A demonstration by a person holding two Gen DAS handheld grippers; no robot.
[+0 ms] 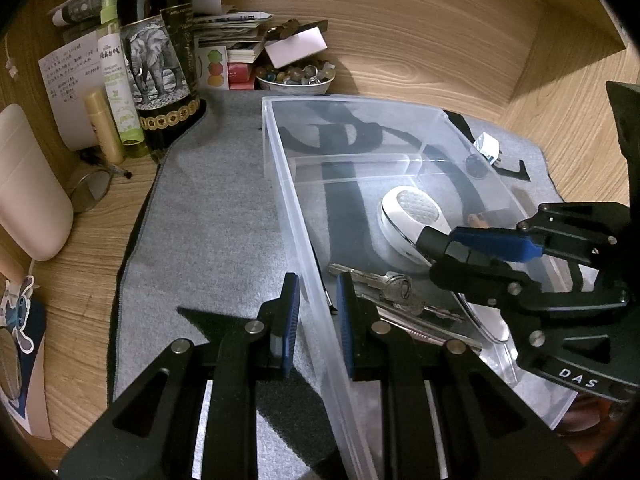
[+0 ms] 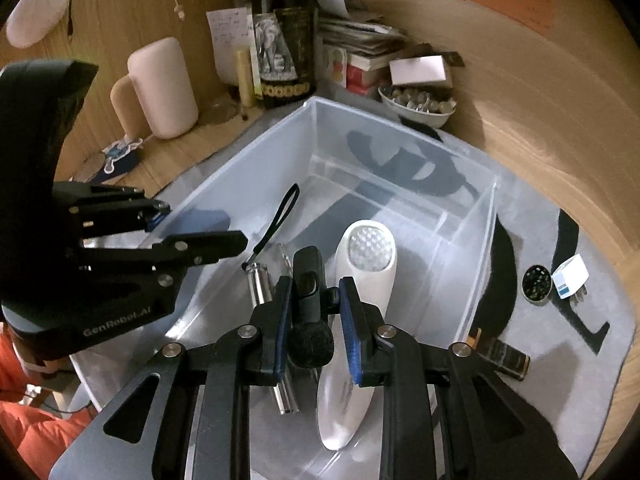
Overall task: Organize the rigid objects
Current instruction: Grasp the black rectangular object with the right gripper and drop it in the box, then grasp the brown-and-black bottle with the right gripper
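A clear plastic bin (image 1: 296, 216) (image 2: 464, 240) stands on a grey mat. Inside lie a white handheld device (image 1: 412, 220) (image 2: 368, 268), keys (image 1: 396, 288) and a small silver flashlight with a black strap (image 2: 260, 276). My left gripper (image 1: 318, 304) straddles the bin's left wall (image 2: 200, 232), jaws close on it. My right gripper (image 2: 314, 320) is over the bin, shut on a small black microphone with a foam tip (image 2: 308, 312); it also shows in the left wrist view (image 1: 448, 248). On the mat right of the bin lie a white plug (image 2: 570, 278), a round dark tin (image 2: 537, 283) and a dark lighter-like box (image 2: 502, 358).
A dark bottle with an elephant label (image 1: 160, 60) (image 2: 284, 40), spray bottles (image 1: 116, 80), a bowl of beads (image 1: 296, 76) (image 2: 420, 106), stacked papers and a pink container (image 2: 164, 88) crowd the back of the wooden desk. Wooden walls enclose the back and right.
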